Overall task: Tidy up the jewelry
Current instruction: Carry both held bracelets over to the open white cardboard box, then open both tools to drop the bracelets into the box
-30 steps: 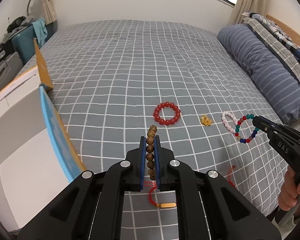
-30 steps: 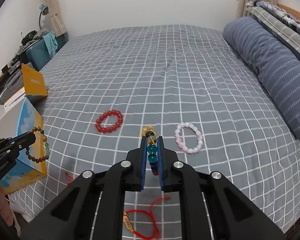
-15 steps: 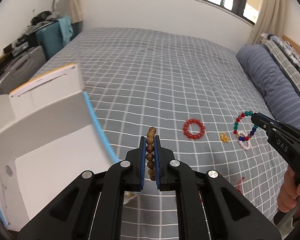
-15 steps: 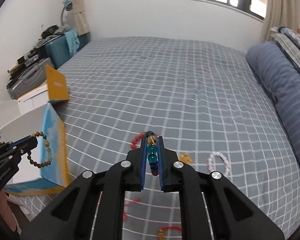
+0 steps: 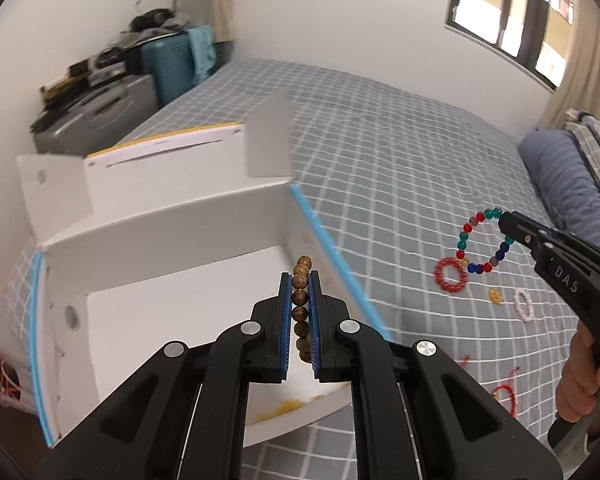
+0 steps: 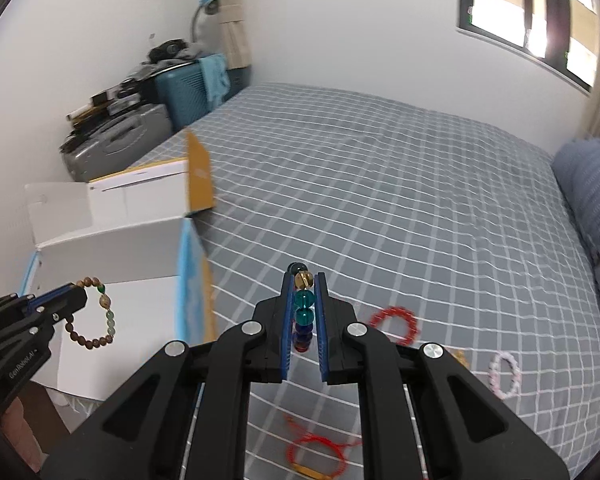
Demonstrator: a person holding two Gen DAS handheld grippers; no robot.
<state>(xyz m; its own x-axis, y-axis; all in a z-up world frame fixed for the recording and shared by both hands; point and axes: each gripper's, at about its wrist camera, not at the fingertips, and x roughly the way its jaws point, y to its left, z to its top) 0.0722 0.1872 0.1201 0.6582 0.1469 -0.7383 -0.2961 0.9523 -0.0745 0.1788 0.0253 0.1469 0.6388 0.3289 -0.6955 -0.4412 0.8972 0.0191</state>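
Note:
My left gripper (image 5: 301,280) is shut on a brown wooden bead bracelet (image 5: 302,304) and hangs over the open white box (image 5: 168,240) at the bed's left edge. From the right wrist view the same bracelet (image 6: 94,314) dangles as a loop from the left gripper (image 6: 74,298) above the box (image 6: 112,248). My right gripper (image 6: 303,280) is shut on a multicoloured glass bead bracelet (image 6: 303,312), held in the air over the bedspread. In the left wrist view that bracelet (image 5: 480,240) hangs from the right gripper (image 5: 504,220), to the right of the box.
On the grey checked bedspread (image 6: 380,200) lie a red bead bracelet (image 6: 394,322), a pink-white bracelet (image 6: 505,374), a small yellow piece (image 5: 495,295) and red cord bracelets (image 6: 316,452). A blue striped pillow (image 5: 568,184) lies at right. Suitcases (image 5: 100,116) stand beyond the box.
Both grippers have swung left and risen with their bracelets. The left one now hangs over the open white box, and the loose jewellery on the bed has slid toward the right of both views.

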